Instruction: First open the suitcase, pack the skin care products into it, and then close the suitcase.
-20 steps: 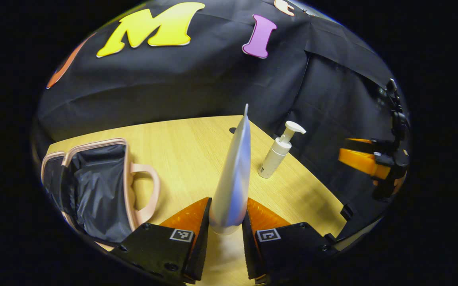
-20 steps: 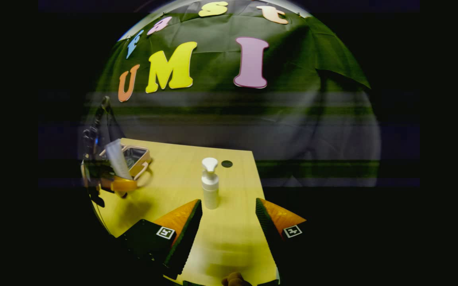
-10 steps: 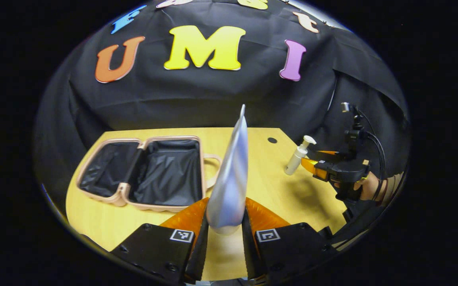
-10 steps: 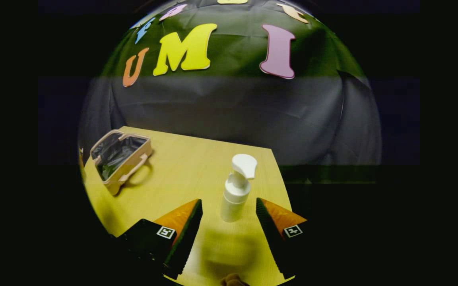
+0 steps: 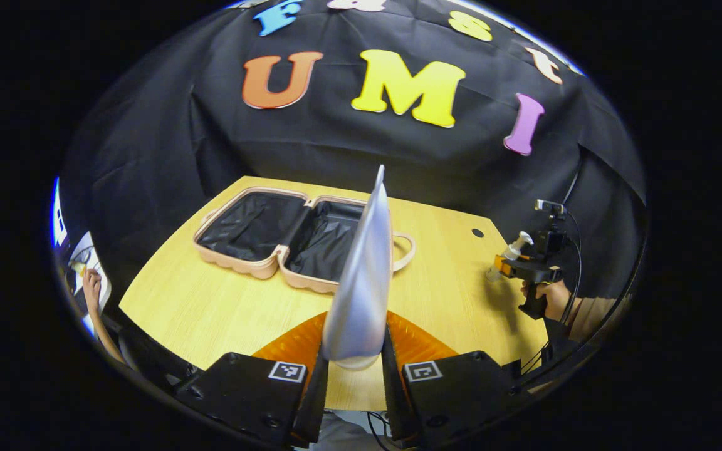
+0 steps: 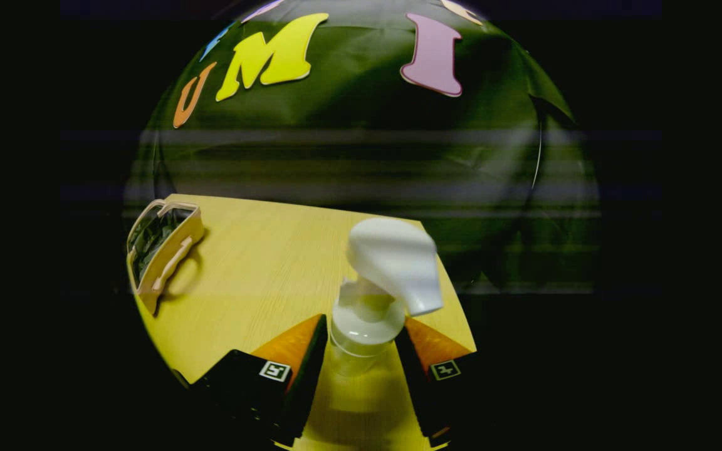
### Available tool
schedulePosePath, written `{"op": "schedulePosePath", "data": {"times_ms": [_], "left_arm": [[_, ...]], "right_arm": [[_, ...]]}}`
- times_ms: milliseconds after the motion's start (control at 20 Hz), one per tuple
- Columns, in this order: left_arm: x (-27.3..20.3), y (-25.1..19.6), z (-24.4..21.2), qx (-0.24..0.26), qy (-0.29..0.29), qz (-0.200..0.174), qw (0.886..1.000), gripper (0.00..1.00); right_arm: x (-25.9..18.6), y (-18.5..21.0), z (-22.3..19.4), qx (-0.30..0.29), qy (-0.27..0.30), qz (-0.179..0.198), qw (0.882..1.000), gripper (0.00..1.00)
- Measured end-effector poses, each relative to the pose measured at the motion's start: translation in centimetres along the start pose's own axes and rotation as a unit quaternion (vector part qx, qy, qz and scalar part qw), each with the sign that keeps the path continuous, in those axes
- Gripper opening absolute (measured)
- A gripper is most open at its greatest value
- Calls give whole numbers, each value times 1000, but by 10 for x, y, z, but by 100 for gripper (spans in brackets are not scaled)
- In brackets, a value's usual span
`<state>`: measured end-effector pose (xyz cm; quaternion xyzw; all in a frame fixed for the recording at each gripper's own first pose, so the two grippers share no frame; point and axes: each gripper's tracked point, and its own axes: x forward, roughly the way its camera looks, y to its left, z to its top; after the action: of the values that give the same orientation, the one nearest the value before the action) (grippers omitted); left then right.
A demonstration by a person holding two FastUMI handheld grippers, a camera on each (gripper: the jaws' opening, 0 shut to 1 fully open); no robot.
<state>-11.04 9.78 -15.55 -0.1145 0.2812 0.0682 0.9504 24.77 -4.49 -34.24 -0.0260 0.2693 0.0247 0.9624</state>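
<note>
In the left gripper view, at the far left edge, a person's hand shows low down by something white. To its right, in the middle of the frame, the wooden table holds the pink suitcase, which lies wide open and flat, its two dark-lined halves side by side. Its handle sticks out on the right side. Right in front of the suitcase, in the centre, a silver tube stands up tall and pointed. The left gripper at the bottom of the frame squeezes the fat bottom end of the tube, one finger pressing each side. Farther right, near the table's right edge, a hand holds the right gripper, with the white pump bottle at its front.

In the right gripper view, the suitcase sits at the left edge of the table, well apart from the gripper. In the lower middle, the pump bottle stands upright between the two fingers of the right gripper. The fingers sit close on both sides of the bottle and look like they touch it, but I cannot tell if they are squeezing it. The bottle's pump head points to the right.
</note>
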Motion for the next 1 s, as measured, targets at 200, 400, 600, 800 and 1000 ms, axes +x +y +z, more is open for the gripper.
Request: {"op": "schedulePosePath", "data": {"times_ms": [200,400,600,800,1000], "left_arm": [[-19,35,12,-12,-11,30,999,43],[-7,55,42,-12,-25,39,999,43],[20,70,74,3,-45,24,999,43],[48,72,98,18,-50,-5,999,43],[105,61,115,37,-45,-47,997,43]], "right_arm": [[1,8,3,12,-1,9,1000,53],[-17,16,-7,18,32,18,999,48],[-67,27,-4,26,26,35,999,49],[-126,39,18,31,-1,51,998,49],[-185,43,19,26,-19,37,999,48]]}}
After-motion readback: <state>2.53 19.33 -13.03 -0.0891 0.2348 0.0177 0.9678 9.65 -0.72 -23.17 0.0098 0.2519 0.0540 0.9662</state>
